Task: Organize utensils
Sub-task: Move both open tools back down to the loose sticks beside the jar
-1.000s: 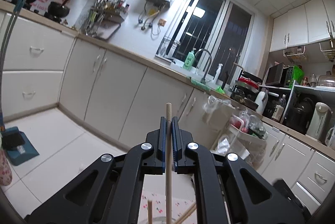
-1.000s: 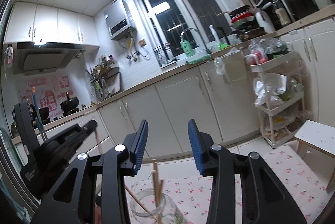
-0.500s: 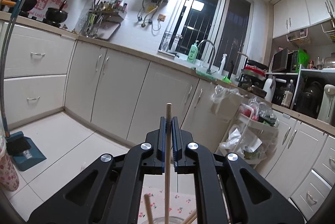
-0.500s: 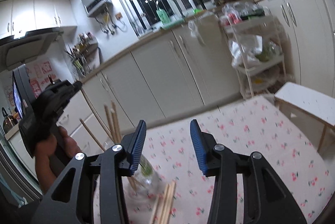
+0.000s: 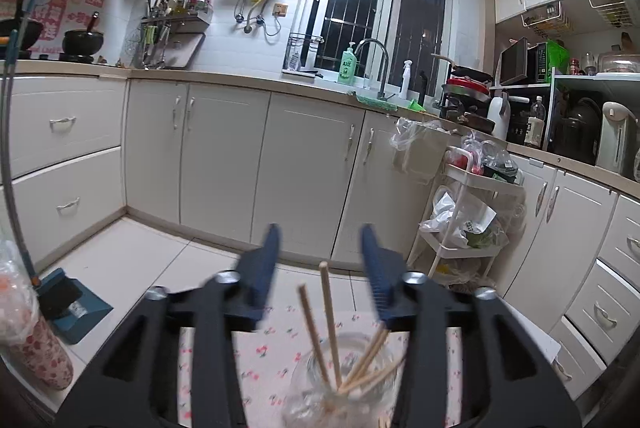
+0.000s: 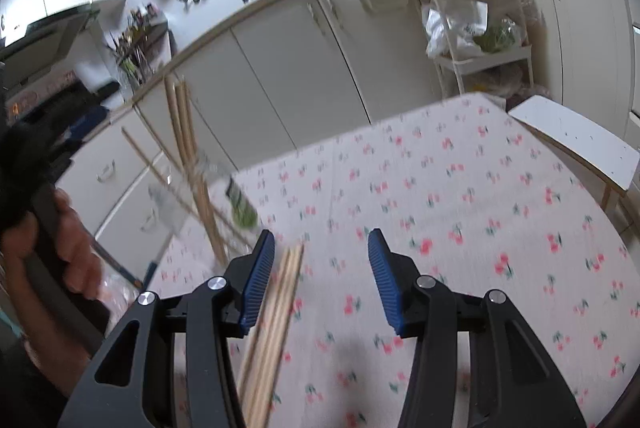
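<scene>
The glass jar (image 5: 340, 384) is the landmark here, and it is only partly readable: in the left wrist view its base runs off the bottom edge, and in the right wrist view it is smeared by motion blur, so its rim and contents blend together. The loose bundle of chopsticks (image 6: 272, 316) lying on the cherry-print tablecloth (image 6: 460, 196) just right of the jar is cut off at the lower edge, and its count cannot be made out. The person's hand (image 6: 76, 252) left of the jar is blurred and half out of frame.

The left gripper (image 5: 320, 268) hangs just above the jar, jaws parted with nothing pressed between them. The chopsticks in the jar (image 5: 328, 312) stand tilted, their tips rising into the gap without touching either pad.

The right gripper (image 6: 322, 268) hovers low over the tablecloth, to the right of the jar, jaws spread and empty; the loose bundle lies close beside its left finger.

A second ago the left jaws were clamped on a single upright chopstick; they have just been opening, and that stick now rests in the jar. The right jaws have also just been widening, and its view has dipped from the cabinets to the table.
</scene>
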The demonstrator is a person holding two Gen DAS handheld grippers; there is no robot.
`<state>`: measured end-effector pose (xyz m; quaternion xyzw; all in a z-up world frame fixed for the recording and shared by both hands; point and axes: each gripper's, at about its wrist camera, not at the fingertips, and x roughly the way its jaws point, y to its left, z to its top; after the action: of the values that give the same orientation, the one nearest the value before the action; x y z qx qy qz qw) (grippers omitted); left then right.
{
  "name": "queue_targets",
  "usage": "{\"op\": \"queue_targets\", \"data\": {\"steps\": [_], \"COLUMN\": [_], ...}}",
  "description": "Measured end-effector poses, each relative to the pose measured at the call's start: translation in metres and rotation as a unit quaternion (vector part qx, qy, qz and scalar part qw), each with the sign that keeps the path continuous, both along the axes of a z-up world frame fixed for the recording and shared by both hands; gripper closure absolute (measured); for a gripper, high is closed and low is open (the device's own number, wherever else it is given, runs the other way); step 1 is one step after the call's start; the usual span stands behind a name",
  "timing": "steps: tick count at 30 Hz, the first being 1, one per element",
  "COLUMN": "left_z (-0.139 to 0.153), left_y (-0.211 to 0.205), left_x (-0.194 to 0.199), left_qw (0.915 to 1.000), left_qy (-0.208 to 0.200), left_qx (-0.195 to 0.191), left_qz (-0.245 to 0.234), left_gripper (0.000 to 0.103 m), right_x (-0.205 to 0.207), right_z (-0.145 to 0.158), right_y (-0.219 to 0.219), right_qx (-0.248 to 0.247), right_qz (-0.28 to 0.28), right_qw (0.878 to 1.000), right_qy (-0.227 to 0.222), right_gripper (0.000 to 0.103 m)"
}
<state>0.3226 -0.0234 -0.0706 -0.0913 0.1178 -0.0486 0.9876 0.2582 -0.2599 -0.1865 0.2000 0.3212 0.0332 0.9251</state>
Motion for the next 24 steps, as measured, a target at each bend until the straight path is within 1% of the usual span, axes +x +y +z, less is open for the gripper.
{"op": "queue_targets", "data": {"steps": [1, 4, 6, 8, 11, 13, 15, 16, 19, 20, 22, 24], "left_z": [0.0, -0.006, -0.017, -0.033, -0.056, -0.069, -0.078, -0.082, -0.089, -0.091, -0.091, -0.093], "left_y": [0.002, 0.01, 0.014, 0.019, 0.028, 0.033, 0.037, 0.04, 0.045, 0.046, 0.048, 0.05], "left_x": [-0.011, -0.039, -0.058, -0.072, -0.088, -0.098, -0.105, -0.11, -0.118, -0.121, -0.122, -0.124], "left_qw": [1.0, 0.9997, 0.9989, 0.9963, 0.9905, 0.9868, 0.9837, 0.9817, 0.9781, 0.9768, 0.9756, 0.974], "left_qy": [0.002, 0.021, 0.045, 0.083, 0.137, 0.161, 0.179, 0.189, 0.206, 0.212, 0.217, 0.223], "left_qx": [0.004, 0.009, 0.012, 0.014, 0.004, 0.004, -0.003, -0.01, -0.017, -0.018, -0.022, -0.025], "left_qz": [0.002, 0.008, 0.01, 0.013, 0.014, 0.018, 0.023, 0.023, 0.026, 0.026, 0.026, 0.027], "left_gripper": [0.051, 0.038, 0.032, 0.028, 0.026, 0.026, 0.024, 0.023, 0.022, 0.021, 0.021, 0.019], "right_x": [-0.004, -0.013, -0.018, -0.021, -0.021, -0.016, -0.009, -0.006, 0.006, 0.008, 0.013, 0.015], "right_z": [-0.003, -0.01, -0.015, -0.015, -0.013, -0.011, -0.01, -0.01, -0.014, -0.015, -0.021, -0.028], "right_y": [0.001, 0.006, 0.012, 0.019, 0.029, 0.039, 0.046, 0.049, 0.062, 0.064, 0.071, 0.071], "right_qx": [-0.001, -0.015, -0.021, -0.03, -0.046, -0.063, -0.076, -0.08, -0.106, -0.111, -0.133, -0.135], "right_qz": [0.006, 0.024, 0.038, 0.051, 0.064, 0.073, 0.078, 0.081, 0.094, 0.097, 0.105, 0.109], "right_qw": [1.0, 0.999, 0.998, 0.997, 0.995, 0.993, 0.991, 0.99, 0.985, 0.984, 0.978, 0.976], "right_qy": [0.009, 0.034, 0.048, 0.056, 0.06, 0.064, 0.074, 0.078, 0.095, 0.101, 0.119, 0.134], "right_gripper": [0.055, 0.055, 0.055, 0.055, 0.055, 0.056, 0.06, 0.06, 0.061, 0.064, 0.064, 0.068]}}
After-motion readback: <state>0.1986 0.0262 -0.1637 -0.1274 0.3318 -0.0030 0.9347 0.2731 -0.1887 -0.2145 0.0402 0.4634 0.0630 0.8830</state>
